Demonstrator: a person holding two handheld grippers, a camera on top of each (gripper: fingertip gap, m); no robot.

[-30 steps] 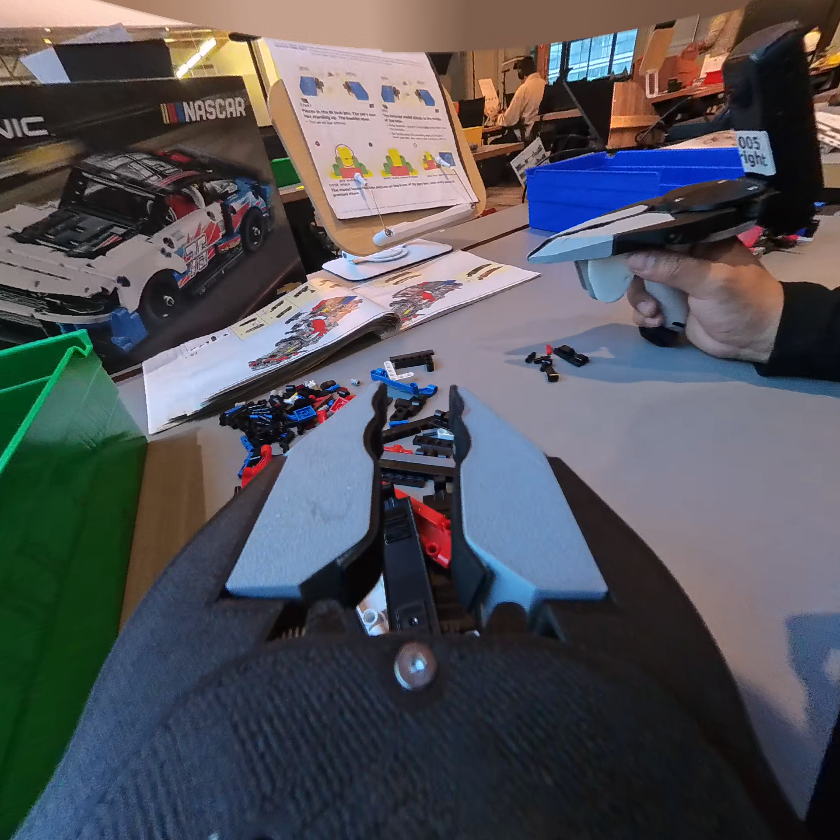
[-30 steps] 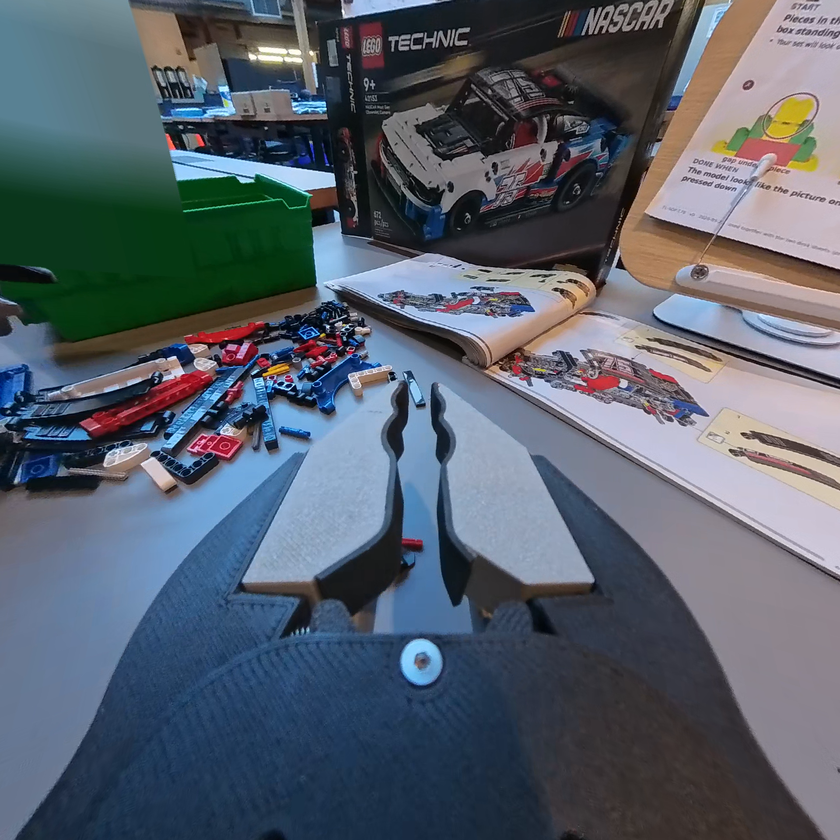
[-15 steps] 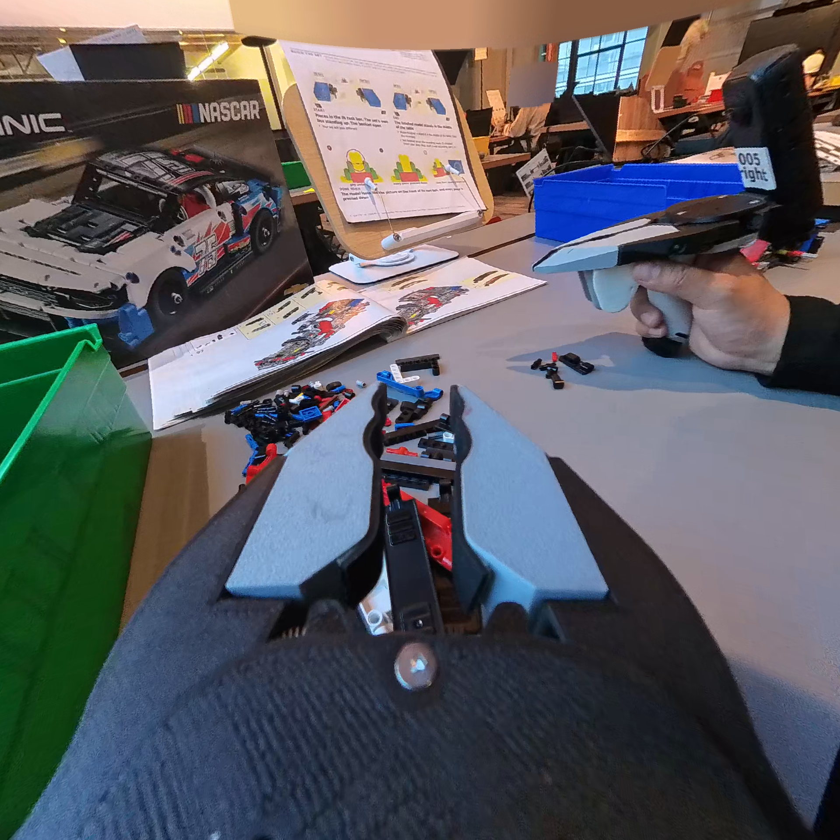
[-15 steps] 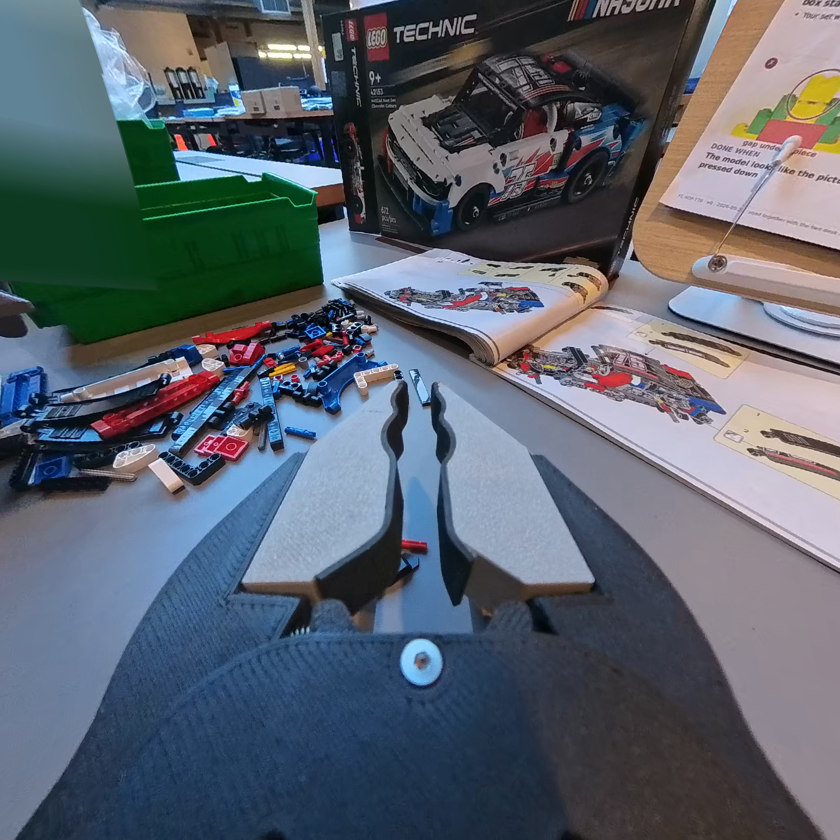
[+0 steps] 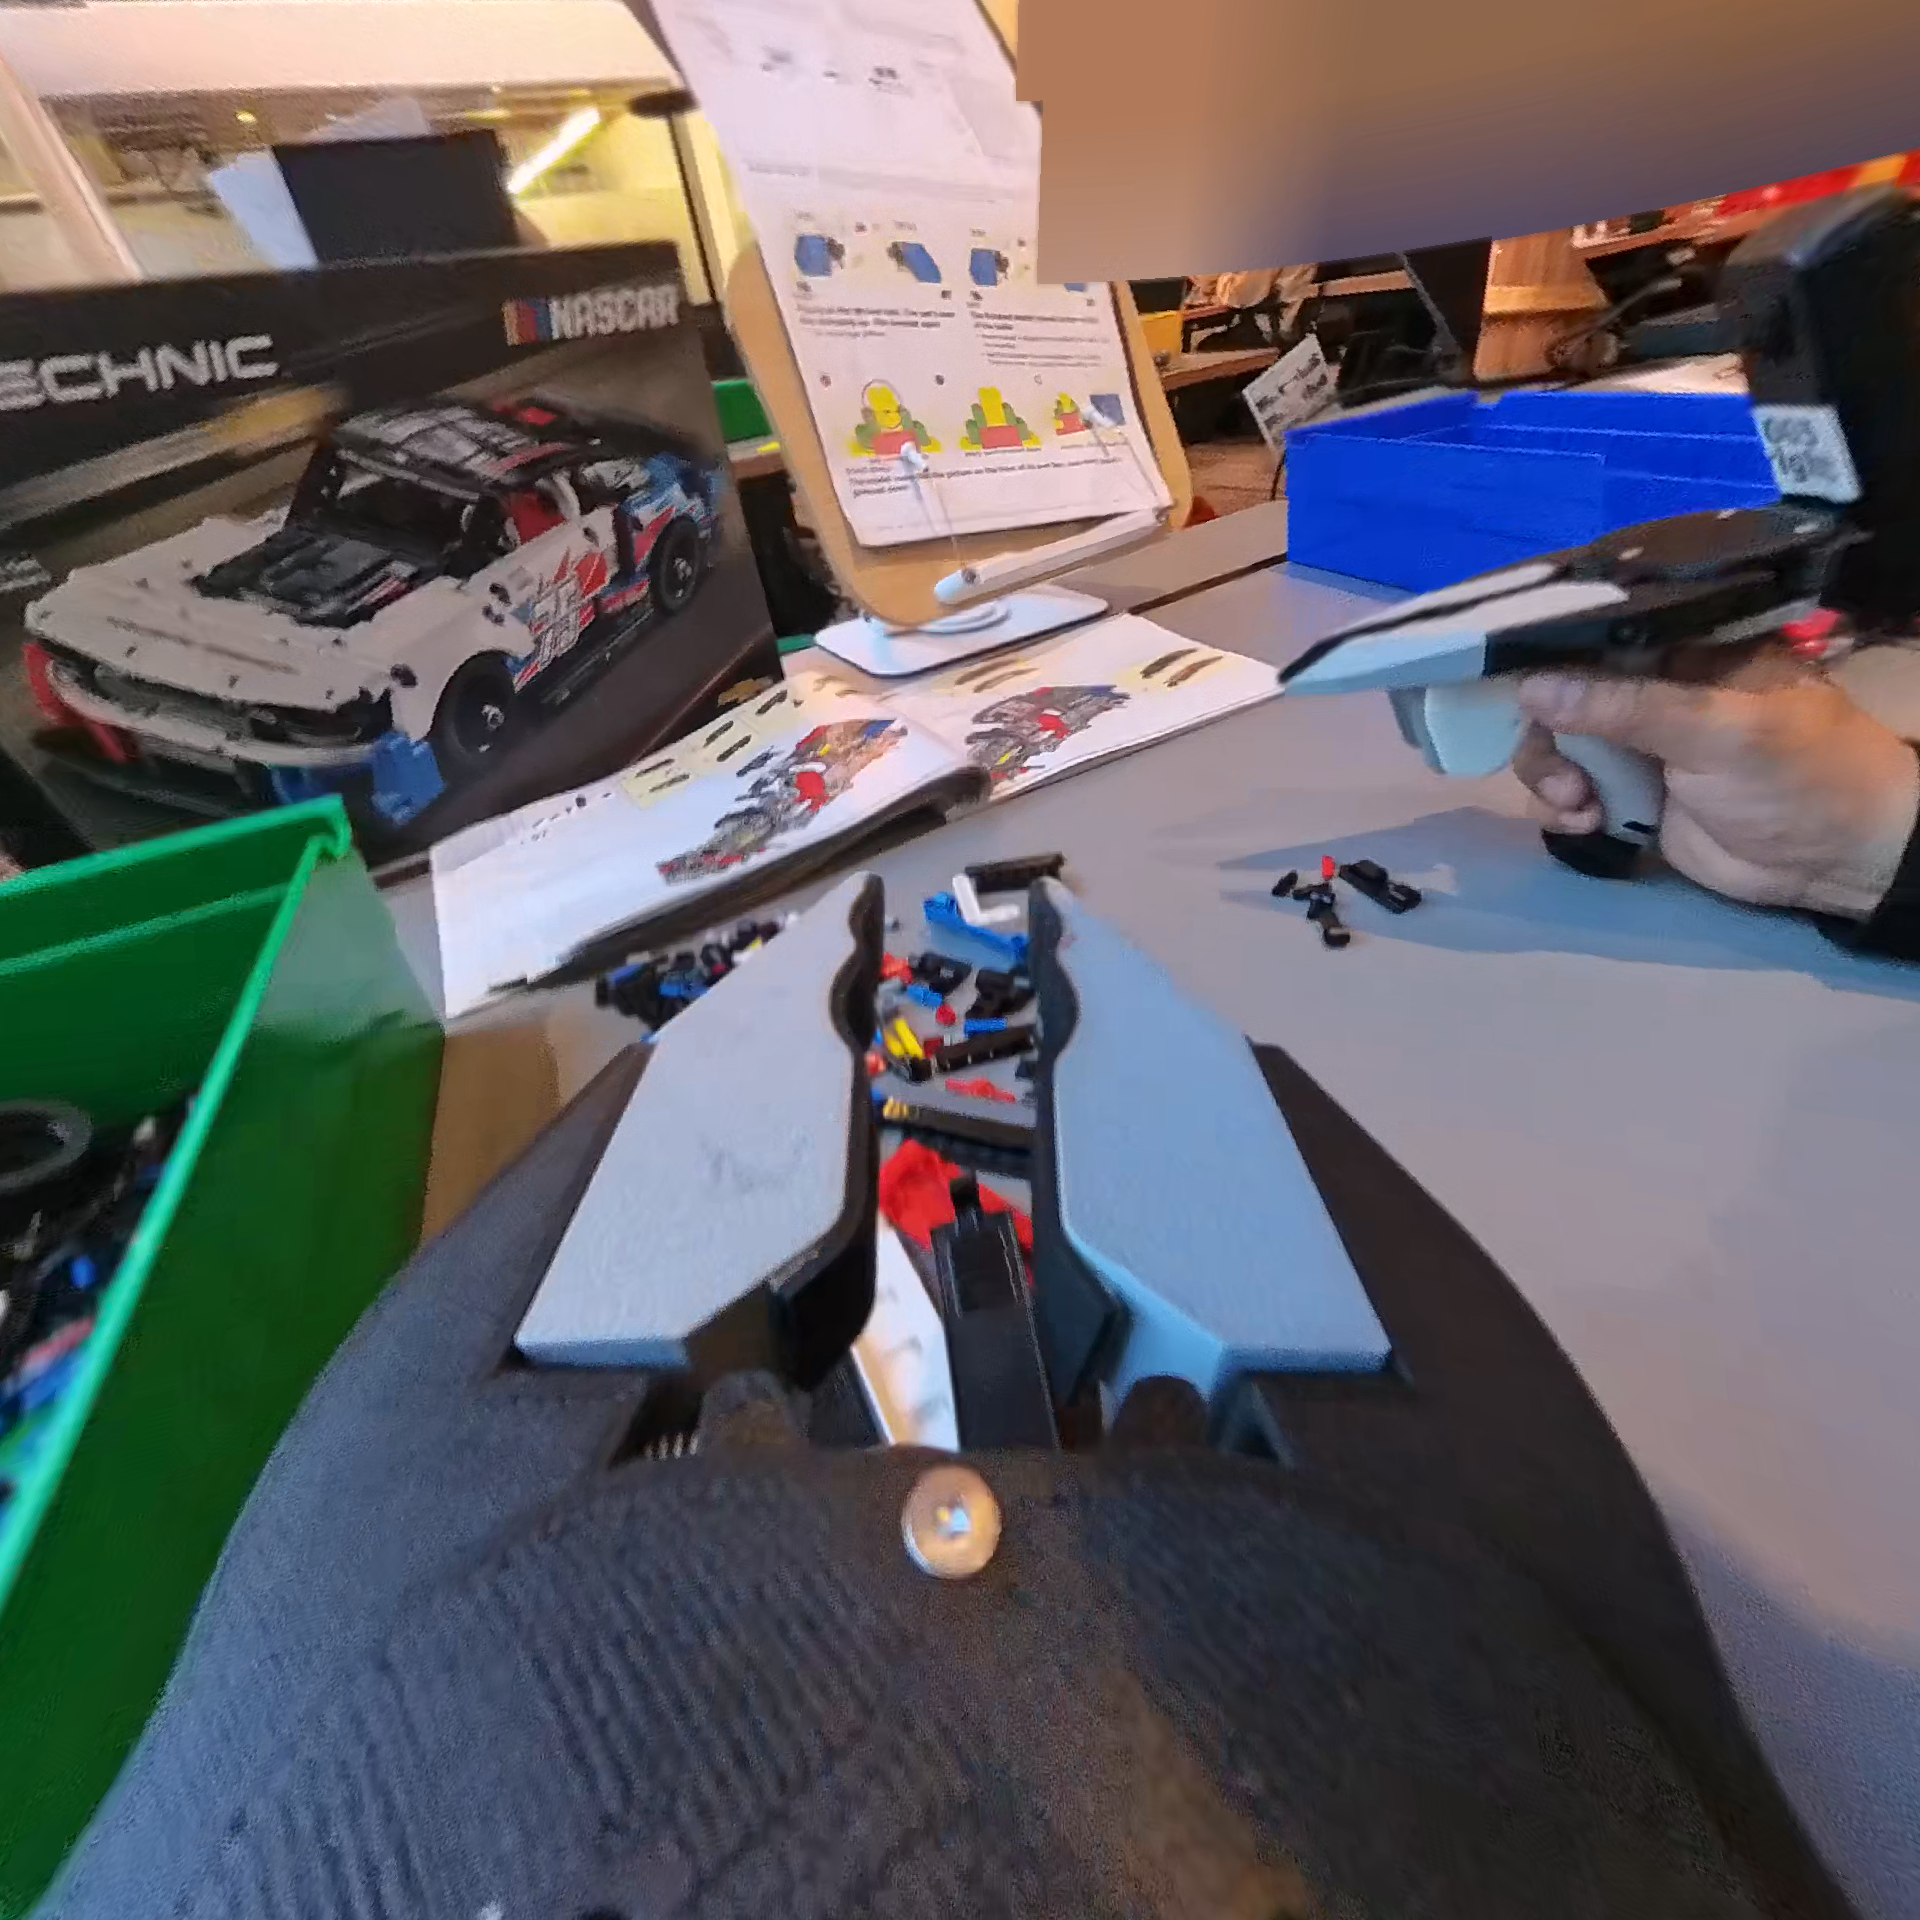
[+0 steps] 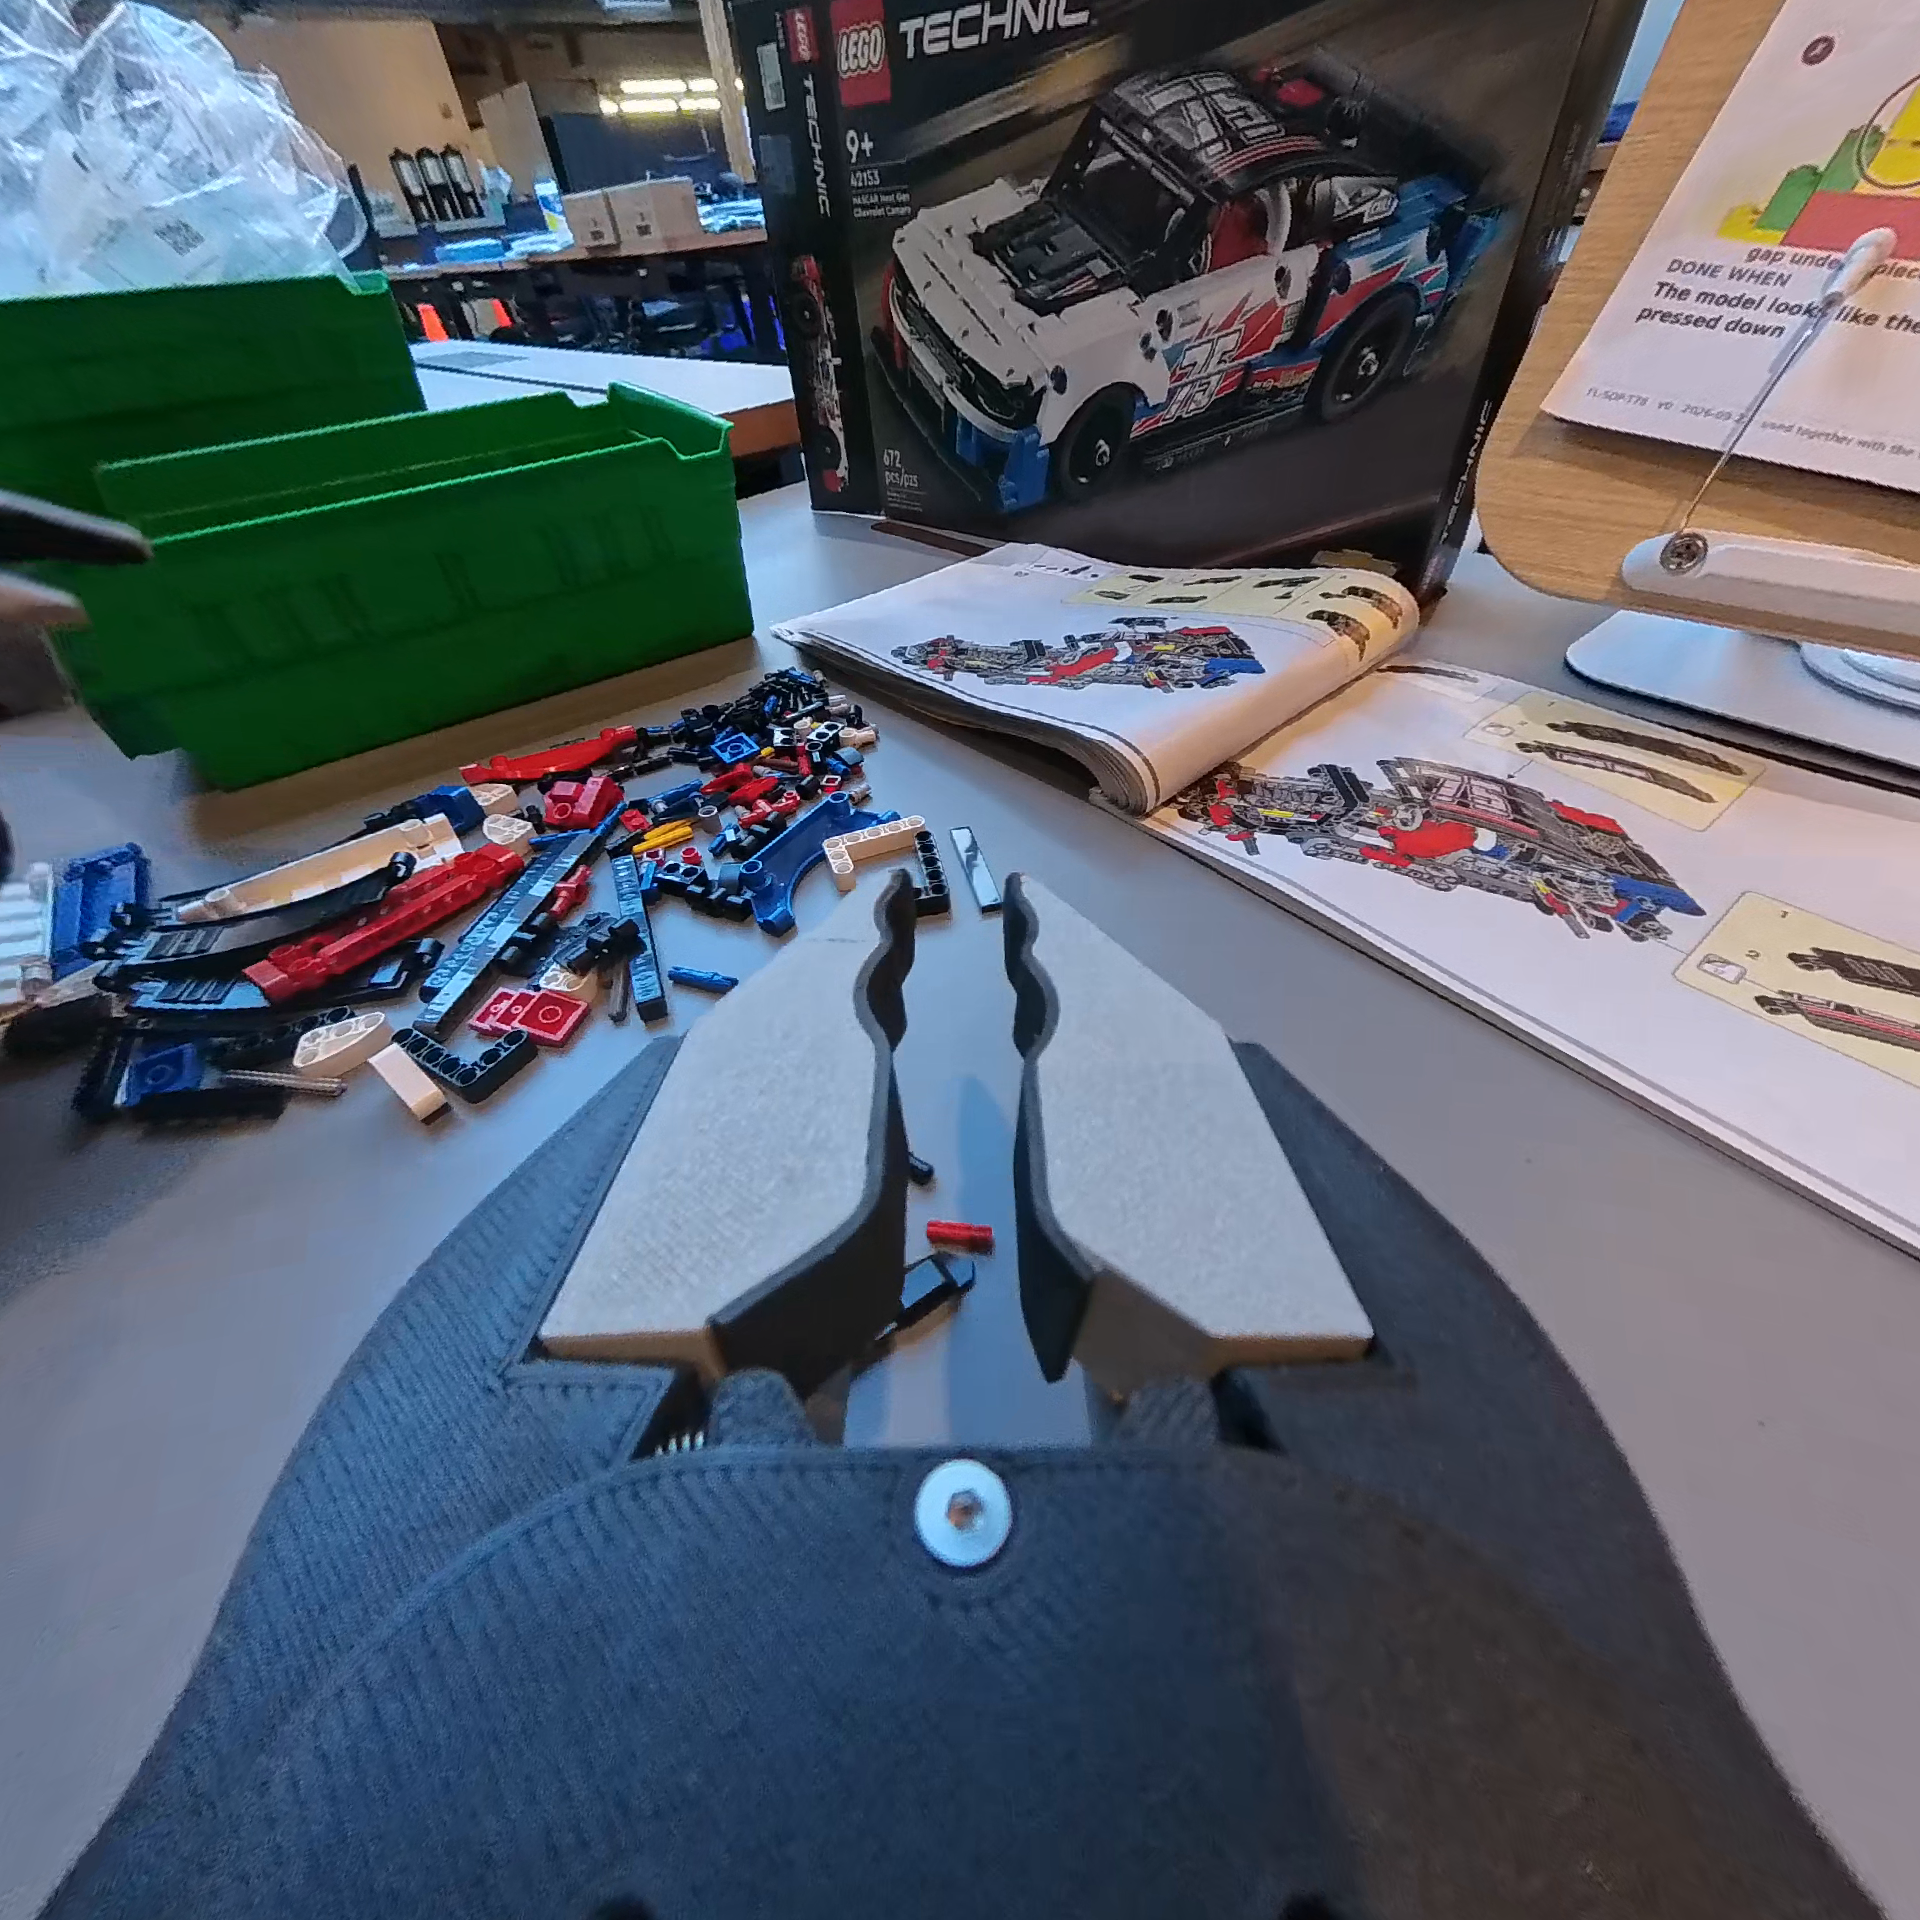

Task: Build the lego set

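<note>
Left tool (image 5: 951, 914) has lifted and pulled back a little since a second ago: more of the green bin (image 5: 208, 1091) interior shows, with loose parts and a black tyre inside it, and the view is blurred with motion. Right tool (image 6: 956, 914) has opened slightly and tipped down; a small red pin (image 6: 958, 1234) and black piece (image 6: 935, 1283) now show on the desk (image 6: 1455, 1351) between its fingers.

Largest first. The set box (image 6: 1143, 260) stands at the back, probably as picture reference. The instruction booklet (image 6: 1299, 748) lies open just beside the parts, so we can read the step while picking. The green bin sits at the left edge, holding unsorted stock.

The lego pieces (image 6: 520, 914) are spread flat on the desk ahead of both tools. A separate little cluster (image 5: 1340, 899) lies under the right tool, apart from the pile, likely staged for the current step.

Left tool: fingers spread, nothing pinched, hovering over the pile. Right tool: narrow gap, empty, over the red pin.

We judge the build barely begun; no assembly is visible.
</note>
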